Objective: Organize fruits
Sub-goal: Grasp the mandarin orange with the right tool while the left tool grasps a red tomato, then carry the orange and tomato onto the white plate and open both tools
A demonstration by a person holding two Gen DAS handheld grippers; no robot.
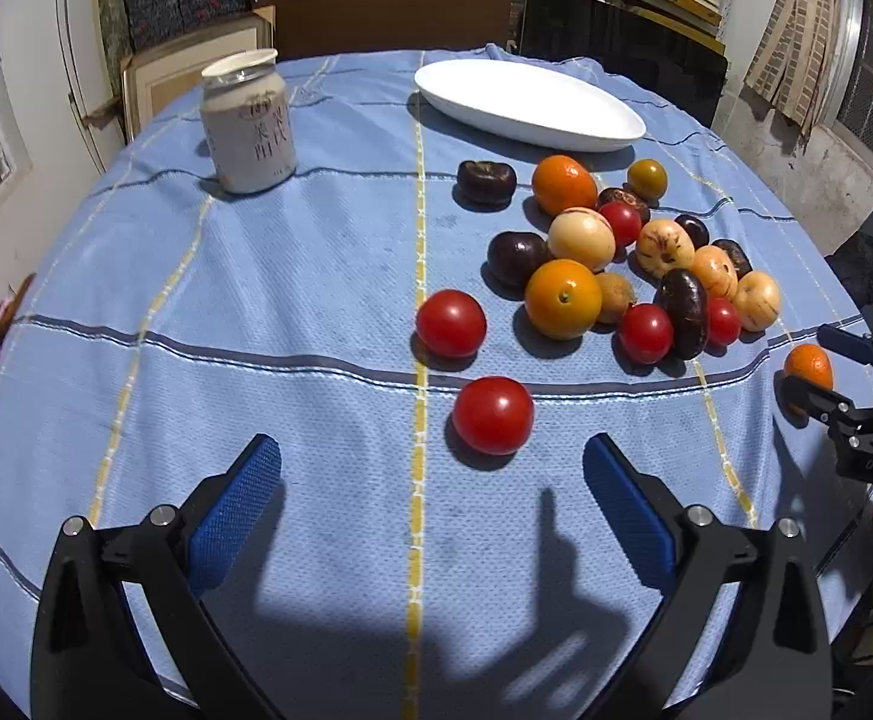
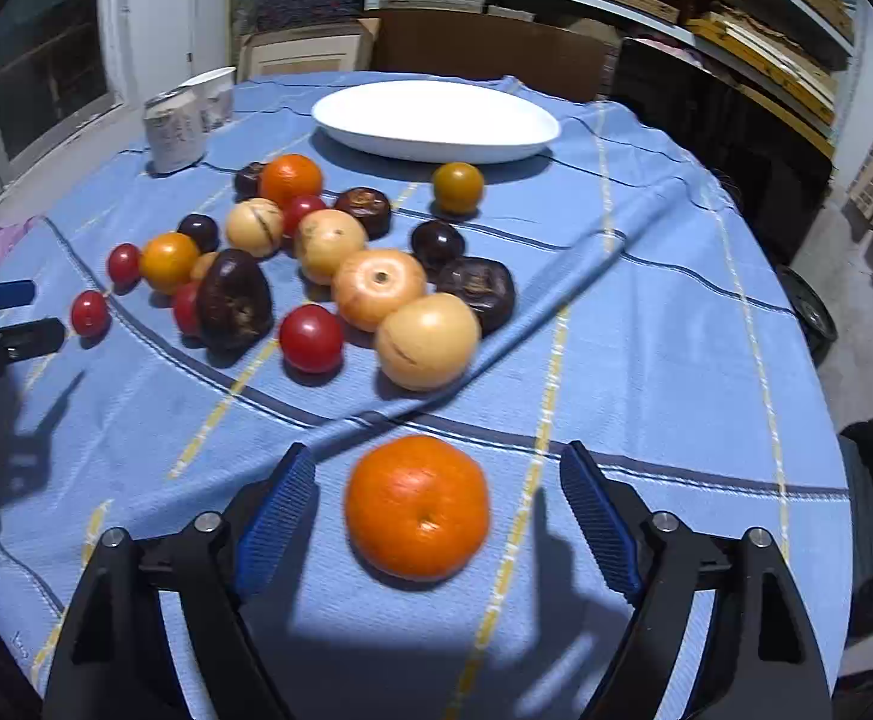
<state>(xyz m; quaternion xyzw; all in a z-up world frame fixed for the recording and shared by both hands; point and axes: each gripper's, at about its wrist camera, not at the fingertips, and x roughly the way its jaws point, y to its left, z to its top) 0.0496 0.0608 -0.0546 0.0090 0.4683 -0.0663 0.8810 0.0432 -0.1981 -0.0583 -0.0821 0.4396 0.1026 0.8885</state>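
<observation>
A pile of fruit [image 1: 622,258] lies on the blue cloth: oranges, red tomatoes, pale yellow fruits and dark purple ones. A white oval plate [image 1: 526,102] stands empty behind it. My left gripper [image 1: 433,468] is open, just short of a lone red tomato [image 1: 492,415]. My right gripper [image 2: 436,480] is open around a lone orange [image 2: 417,507], one finger on each side, not touching it. The same orange [image 1: 808,367] and right gripper [image 1: 820,360] show at the right edge of the left wrist view. The pile [image 2: 328,264] and plate [image 2: 436,117] show in the right wrist view.
A white jar [image 1: 250,129] stands at the back left of the round table [image 1: 196,330]. Another red tomato [image 1: 451,324] lies apart from the pile. Shelves and boxes stand behind the table. The left gripper [image 2: 16,315] shows at the left edge of the right wrist view.
</observation>
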